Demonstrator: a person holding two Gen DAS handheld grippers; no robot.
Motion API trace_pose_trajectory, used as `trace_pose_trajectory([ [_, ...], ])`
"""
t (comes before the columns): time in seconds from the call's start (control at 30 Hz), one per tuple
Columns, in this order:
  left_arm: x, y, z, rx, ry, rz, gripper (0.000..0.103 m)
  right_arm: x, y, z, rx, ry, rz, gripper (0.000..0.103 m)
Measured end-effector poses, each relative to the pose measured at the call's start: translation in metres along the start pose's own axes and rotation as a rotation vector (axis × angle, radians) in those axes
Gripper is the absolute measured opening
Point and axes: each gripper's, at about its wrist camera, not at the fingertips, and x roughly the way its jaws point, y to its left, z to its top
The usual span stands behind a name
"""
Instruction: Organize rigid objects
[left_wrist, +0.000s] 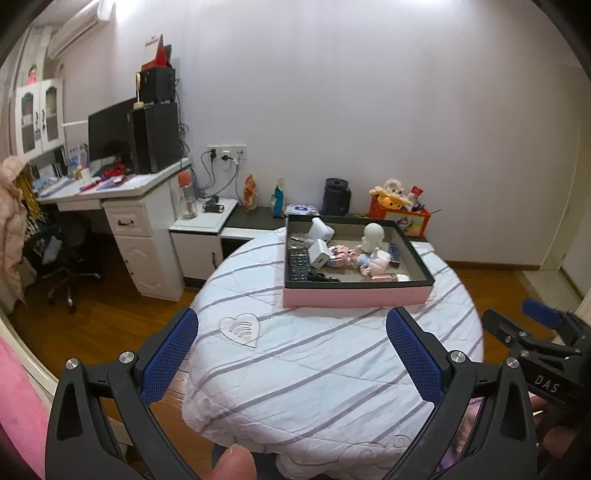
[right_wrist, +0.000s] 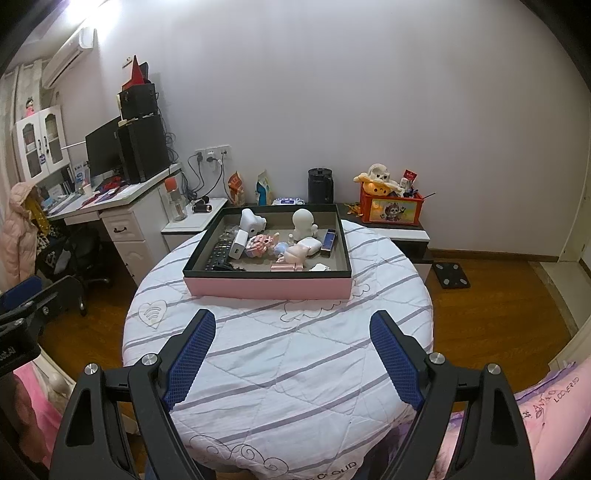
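Observation:
A shallow box with pink sides and a dark rim sits on the far half of a round table with a striped white cloth. It holds a black remote, white chargers, a white figurine, pink toys and other small items. My left gripper is open and empty above the near side of the table. My right gripper is open and empty, also short of the box.
A white desk with a monitor and speakers stands at the left, with an office chair below it. A low cabinet behind the table carries a black kettle and an orange toy box. Wooden floor surrounds the table.

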Motion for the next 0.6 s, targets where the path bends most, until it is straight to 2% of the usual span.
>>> trace_pose_trajectory([
  [0.17, 0.0018, -0.0042, 0.0004, 0.02, 0.001, 0.023, 0.103, 0.0022, -0.0008, 0.0007, 0.001, 0.003, 0.001, 0.087],
  [0.43, 0.0071, 0.0033, 0.0016, -0.015, 0.025, -0.025, 0.103, 0.0052, -0.0031, 0.0018, 0.006, 0.008, -0.001, 0.087],
  [0.6, 0.0099, 0.0054, 0.0027, -0.015, 0.033, -0.02, 0.103, 0.006, -0.0034, 0.0018, 0.007, 0.009, 0.0, 0.087],
])
